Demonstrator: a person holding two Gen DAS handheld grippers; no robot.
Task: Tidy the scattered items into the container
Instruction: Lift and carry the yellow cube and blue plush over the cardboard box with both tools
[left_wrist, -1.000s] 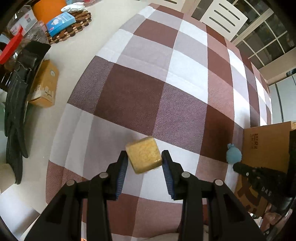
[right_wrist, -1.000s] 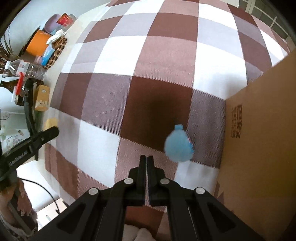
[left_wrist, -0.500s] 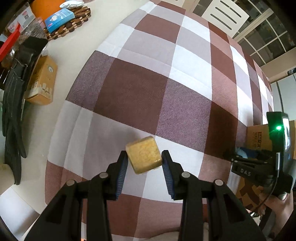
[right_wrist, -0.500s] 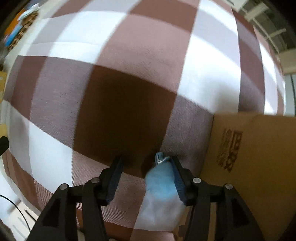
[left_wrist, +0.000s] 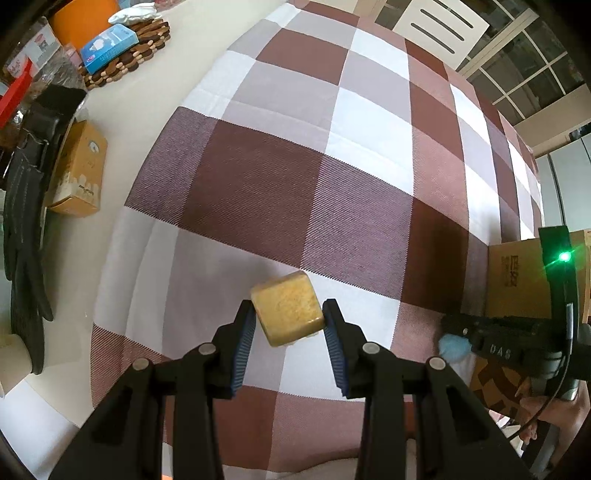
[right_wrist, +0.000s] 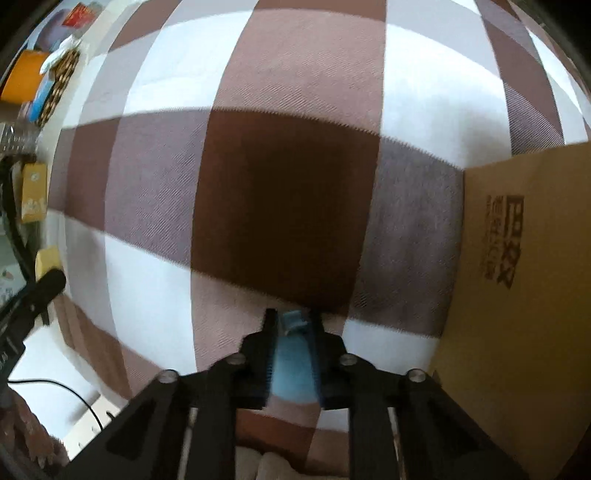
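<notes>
My left gripper (left_wrist: 288, 319) is shut on a yellow sponge-like cube (left_wrist: 288, 312) and holds it above the checked tablecloth. My right gripper (right_wrist: 293, 325) is shut on a soft blue item (right_wrist: 293, 356) with a small clip-like tip, low over the cloth. In the left wrist view the blue item (left_wrist: 454, 347) shows at the right, part hidden behind the right gripper's body. The cardboard box (right_wrist: 524, 258) stands right of the right gripper; it also shows in the left wrist view (left_wrist: 517, 280).
The brown, grey and white checked cloth (left_wrist: 295, 184) covers the table. At the left edge lie a small tan carton (left_wrist: 79, 173), black gloves (left_wrist: 22, 221), a blue pack (left_wrist: 107, 48) on a beaded mat, and an orange container (left_wrist: 85, 18).
My right gripper opened, moved onto the blue item beside the box and closed on it. My left gripper kept hold of the yellow cube, nearly still.
</notes>
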